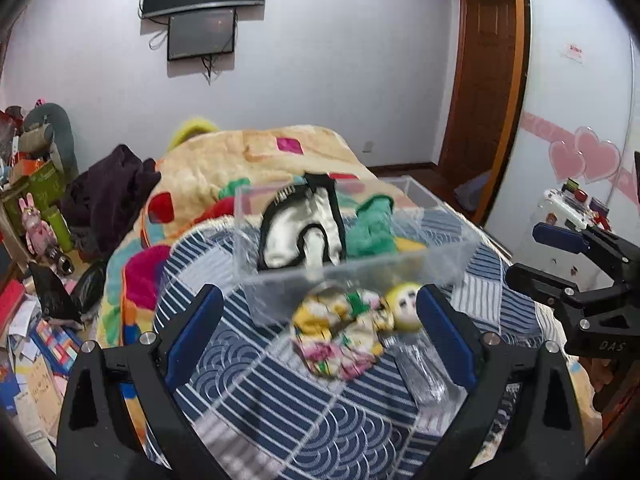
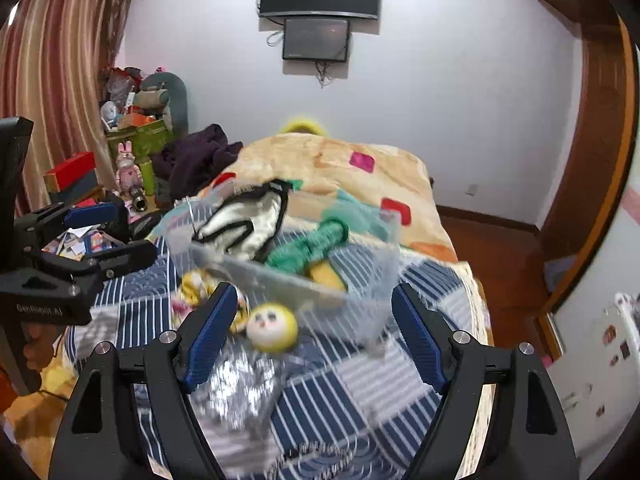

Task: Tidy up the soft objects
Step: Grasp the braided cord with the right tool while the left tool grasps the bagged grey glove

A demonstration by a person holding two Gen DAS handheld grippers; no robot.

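Observation:
A clear plastic bin [image 1: 440, 264] [image 2: 360, 304] stands on the blue striped quilt [image 1: 280, 400]. In it lie a black-and-white cloth [image 1: 304, 228] [image 2: 244, 224], a green cloth [image 1: 372, 228] [image 2: 308, 248] and something yellow. In front of the bin lies a floral cloth [image 1: 340, 336] beside a small doll with a yellow hood [image 1: 404, 306] [image 2: 272, 328]. A clear plastic wrapper [image 1: 424, 372] [image 2: 240, 392] lies nearer. My left gripper [image 1: 320, 340] is open above the floral cloth. My right gripper [image 2: 316, 332] is open, just right of the doll.
A patchwork blanket [image 1: 240, 152] and a dark purple garment [image 1: 116, 192] lie further up the bed. Clutter, boxes and a pink bunny figure [image 1: 36, 228] fill the floor at left. A wooden door [image 1: 480, 80] stands at right. Two screens [image 2: 320, 12] hang on the wall.

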